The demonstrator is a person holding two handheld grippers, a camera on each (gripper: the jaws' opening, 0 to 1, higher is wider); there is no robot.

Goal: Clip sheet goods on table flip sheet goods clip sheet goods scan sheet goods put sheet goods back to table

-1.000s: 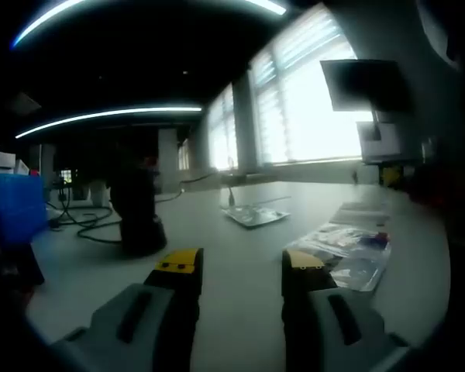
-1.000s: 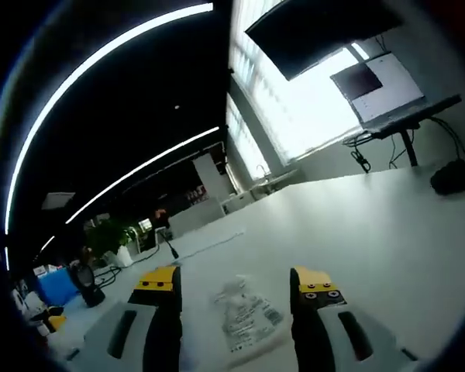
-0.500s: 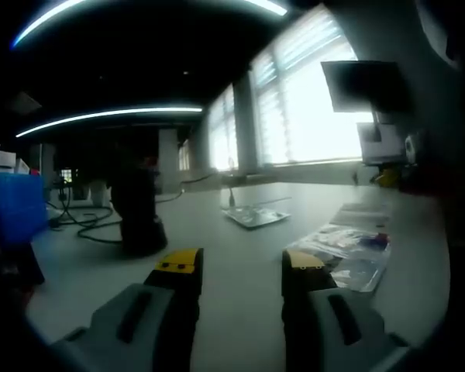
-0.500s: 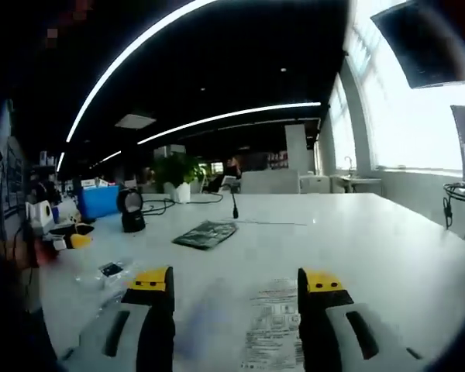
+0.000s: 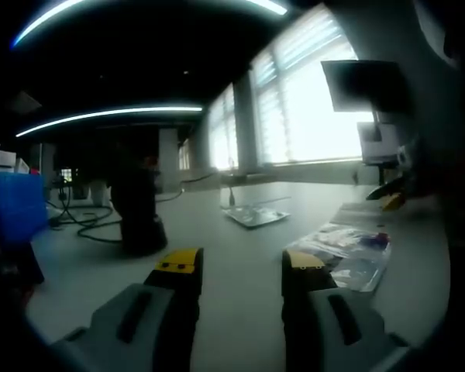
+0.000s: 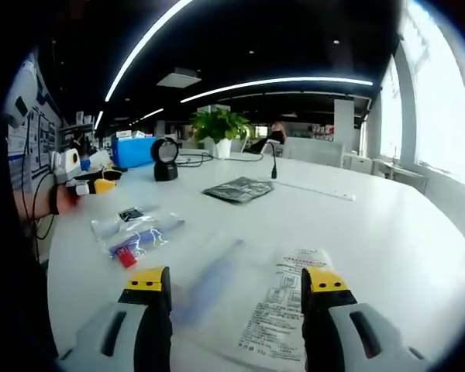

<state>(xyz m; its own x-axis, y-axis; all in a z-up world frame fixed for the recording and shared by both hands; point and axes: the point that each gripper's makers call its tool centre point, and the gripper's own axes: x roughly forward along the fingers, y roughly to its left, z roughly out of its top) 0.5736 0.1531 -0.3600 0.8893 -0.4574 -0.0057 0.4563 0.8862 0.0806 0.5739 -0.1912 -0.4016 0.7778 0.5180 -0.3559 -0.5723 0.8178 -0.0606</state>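
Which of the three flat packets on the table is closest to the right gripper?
The clear packet with the white printed label, lying between the open right gripper jaws. The packet with red and blue items and the dark packet lie farther off.

The table (image 6: 387, 225) in the centre of the right gripper view has a smooth, pale, faintly glossy top that catches the ceiling lights. At lower centre lies a clear plastic sheet bag (image 6: 283, 310), glossy, with a printed white paper label showing through. Left of centre, a crinkled transparent plastic pouch (image 6: 136, 229) glints. The right gripper (image 6: 236, 283) has matt grey plastic jaws with yellow tips. In the left gripper view, the left gripper (image 5: 236, 267) looks alike, and a shiny clear pouch (image 5: 349, 248) lies at right of centre.
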